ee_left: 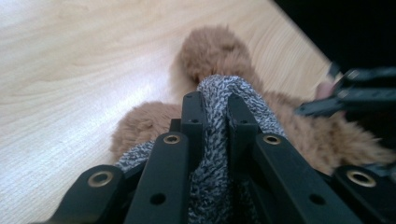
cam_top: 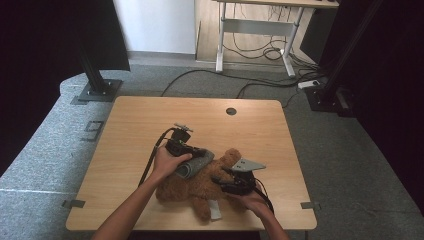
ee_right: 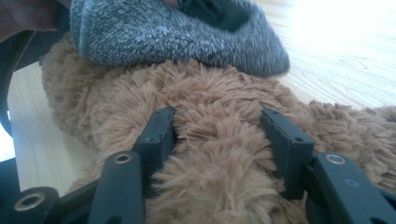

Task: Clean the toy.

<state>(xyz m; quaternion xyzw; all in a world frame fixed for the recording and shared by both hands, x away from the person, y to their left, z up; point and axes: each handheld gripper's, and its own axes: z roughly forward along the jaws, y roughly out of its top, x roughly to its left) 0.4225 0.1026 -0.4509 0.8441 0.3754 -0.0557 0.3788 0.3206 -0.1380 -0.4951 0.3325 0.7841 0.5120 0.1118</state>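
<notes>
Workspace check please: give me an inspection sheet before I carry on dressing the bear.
Surface: wooden table, round hole near far edge.
Job's things: brown teddy bear lying on the table; grey knit garment draped over it.
Clutter: nothing seen.
Grippers: left gripper shut on the garment; right gripper clamps the bear's fur.
Cables: one trails from each gripper; more cables on the floor.
Surroundings: grey carpet, desk frame, black stands.

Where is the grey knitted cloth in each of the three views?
High view: grey cloth at table centre, lying over the teddy bear.
Left gripper view: bottom centre, pinched in the left claw.
Right gripper view: top, left of centre.
Shared landmark: the bear's brown fur.
</notes>
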